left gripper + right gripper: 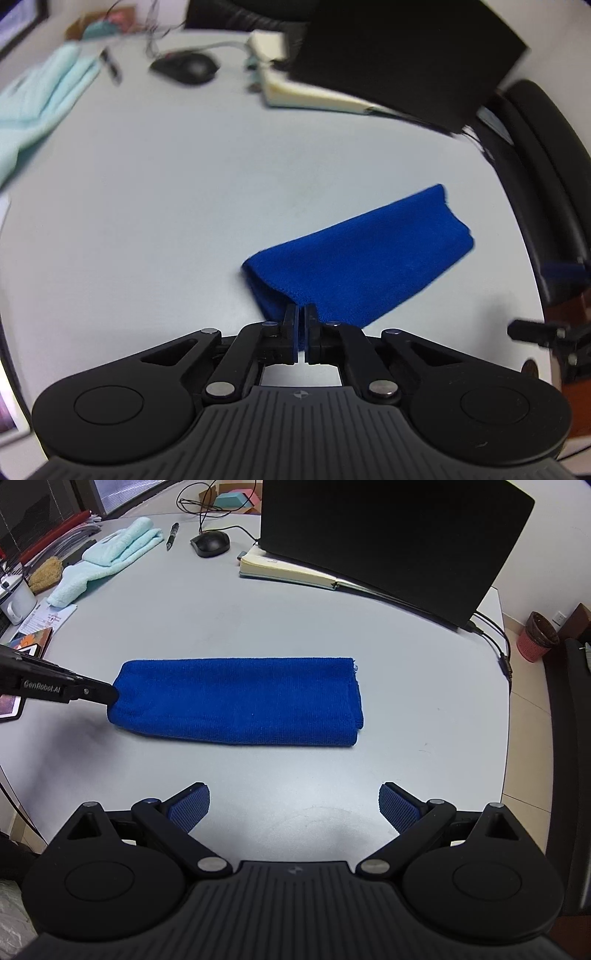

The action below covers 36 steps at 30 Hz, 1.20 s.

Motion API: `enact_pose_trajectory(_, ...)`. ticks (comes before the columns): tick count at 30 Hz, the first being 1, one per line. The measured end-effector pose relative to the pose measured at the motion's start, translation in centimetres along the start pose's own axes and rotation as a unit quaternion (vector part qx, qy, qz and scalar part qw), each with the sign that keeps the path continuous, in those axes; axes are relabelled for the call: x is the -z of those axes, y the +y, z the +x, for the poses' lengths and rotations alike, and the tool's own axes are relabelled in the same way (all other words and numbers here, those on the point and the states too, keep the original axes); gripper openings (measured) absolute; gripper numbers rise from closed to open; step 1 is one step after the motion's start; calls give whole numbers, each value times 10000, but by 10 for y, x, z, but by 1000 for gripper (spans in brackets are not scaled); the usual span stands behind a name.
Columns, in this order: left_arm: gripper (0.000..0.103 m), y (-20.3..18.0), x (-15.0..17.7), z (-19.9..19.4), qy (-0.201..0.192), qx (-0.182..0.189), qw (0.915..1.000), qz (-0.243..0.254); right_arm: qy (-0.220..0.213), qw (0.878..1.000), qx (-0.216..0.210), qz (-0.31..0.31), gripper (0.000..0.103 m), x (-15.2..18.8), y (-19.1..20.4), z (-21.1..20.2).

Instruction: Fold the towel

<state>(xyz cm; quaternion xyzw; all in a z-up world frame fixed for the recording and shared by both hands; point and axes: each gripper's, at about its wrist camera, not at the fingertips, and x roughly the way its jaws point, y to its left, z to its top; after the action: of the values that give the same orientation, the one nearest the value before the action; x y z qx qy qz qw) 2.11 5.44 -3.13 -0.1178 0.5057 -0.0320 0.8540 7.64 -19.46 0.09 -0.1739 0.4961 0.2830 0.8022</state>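
The left gripper [303, 314] pinched one short end of the long folded blue terry towel [236, 699] on the grey table [295, 627], best lifted squarely across while the right gripper's [294, 805] jaws stood wide, empty.

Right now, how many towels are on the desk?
2. A folded blue towel lies mid-desk, its left end pinched by the left gripper. A light aqua towel lies bunched at the far left. Others may be out of frame.
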Motion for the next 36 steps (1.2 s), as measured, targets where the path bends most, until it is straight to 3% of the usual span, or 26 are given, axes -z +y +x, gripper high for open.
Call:
enact_pose_trajectory(6, 2, -35, 9, -7, -111, 297, 9941, 1034, -141, 9999, 55, 69, 99, -4, 0, -14)
enact_pose_trajectory(14, 2, -83, 31, -7, -203, 728, 9709, 2271, -199, 9998, -19, 52, 99, -5, 6, -31)
enact_pose_trajectory(18, 2, -88, 28, -16, -366, 906, 9717, 2150, -166, 9998, 8, -65, 99, 3, 14, -34)
enact_pose_trajectory(25, 2, -83, 0, -31, -499, 1379, 9775, 1514, -239, 9995, -115, 154, 95, 24, 25, -39)
enact_pose_trajectory(31, 2, -90, -22, -44, -580, 1746, 9748, 1262, -647, 9961, -295, 526, 72, 27, 36, -50)
enact_pose_trajectory(36, 2, -98, -36, -52, -598, 2001, 9715, 1123, -970, 9904, -356, 912, 62, 24, 37, -61)
